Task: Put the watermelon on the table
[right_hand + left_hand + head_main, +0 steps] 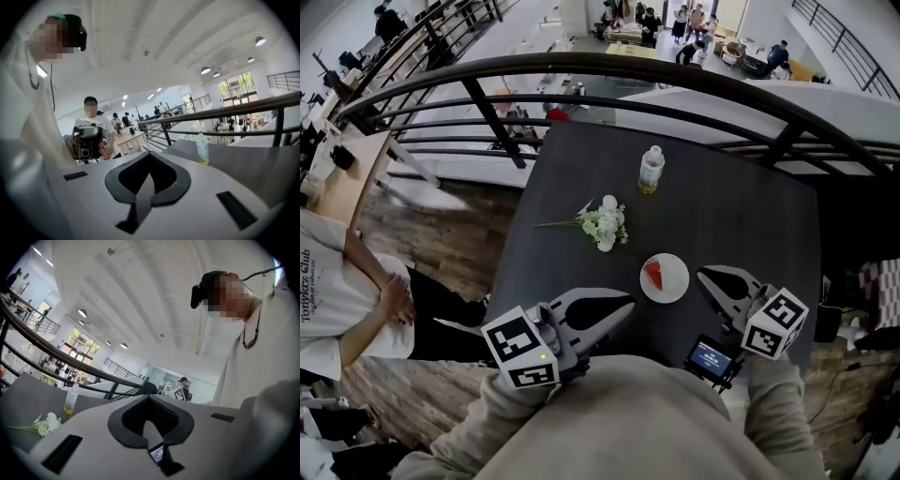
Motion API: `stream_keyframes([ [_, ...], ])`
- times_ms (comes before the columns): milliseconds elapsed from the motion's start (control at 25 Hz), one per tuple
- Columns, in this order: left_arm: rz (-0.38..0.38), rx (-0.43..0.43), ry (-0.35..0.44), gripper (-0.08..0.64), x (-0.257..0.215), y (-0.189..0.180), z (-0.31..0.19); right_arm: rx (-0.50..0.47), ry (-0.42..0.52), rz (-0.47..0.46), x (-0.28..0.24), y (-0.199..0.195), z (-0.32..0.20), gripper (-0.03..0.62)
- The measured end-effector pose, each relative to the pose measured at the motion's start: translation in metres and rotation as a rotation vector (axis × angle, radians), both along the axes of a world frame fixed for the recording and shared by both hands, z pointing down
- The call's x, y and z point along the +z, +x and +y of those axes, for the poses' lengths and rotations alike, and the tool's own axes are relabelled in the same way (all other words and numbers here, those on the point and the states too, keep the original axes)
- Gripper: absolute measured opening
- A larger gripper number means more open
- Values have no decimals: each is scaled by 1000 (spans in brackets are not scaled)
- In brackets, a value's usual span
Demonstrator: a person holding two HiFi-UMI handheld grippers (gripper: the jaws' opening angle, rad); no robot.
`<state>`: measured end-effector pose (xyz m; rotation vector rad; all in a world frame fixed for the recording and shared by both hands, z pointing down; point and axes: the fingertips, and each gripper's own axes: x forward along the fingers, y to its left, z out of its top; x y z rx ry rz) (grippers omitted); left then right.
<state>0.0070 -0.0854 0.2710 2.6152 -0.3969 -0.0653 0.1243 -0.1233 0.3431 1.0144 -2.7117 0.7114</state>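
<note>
Two grippers, the left gripper (623, 305) and the right gripper (705, 275), are seen low in the head view, one on either side of a white plate (677, 287), and the plate is touched by neither. The watermelon slice (654, 274) is laid on that plate, which is set on the dark table (750, 216) near its front edge, so the task is judged to be as good as done. The left gripper is shown closed, its jaws met at the tips with nothing between them, as is borne out in the left gripper view. The right gripper is likewise closed and empty, its tips brought together in the right gripper view. Both are held off the plate and close to the person's body, presumably so that the slice is not nudged. A bunch of white flowers (605, 225) and a bottle (651, 170) are placed farther back, well apart from the plate, so the spot given to the fruit is left uncrowded. No further grasp is judged to be called for
</note>
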Motion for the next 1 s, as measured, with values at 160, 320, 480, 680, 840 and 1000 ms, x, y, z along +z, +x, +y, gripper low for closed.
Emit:
stream_keyframes([
  [160, 13, 51, 31, 3, -8, 18, -7, 12, 126, -22, -52, 5, 8, 14],
  [320, 24, 71, 50, 3, -14, 24, -13, 49, 186, -41, -84, 14, 15, 14],
  [480, 30, 98, 72, 3, -19, 25, -18, 93, 217, -67, -102, 18, 21, 14],
  [680, 30, 104, 75, 3, -20, 23, -18, 103, 230, -75, -107, 16, 29, 14],
  [840, 25, 115, 84, 3, -19, 22, -13, 106, 235, -74, -107, 14, 33, 14],
  [1000, 28, 114, 87, 3, -21, 18, -10, 108, 233, -67, -105, 11, 36, 14],
])
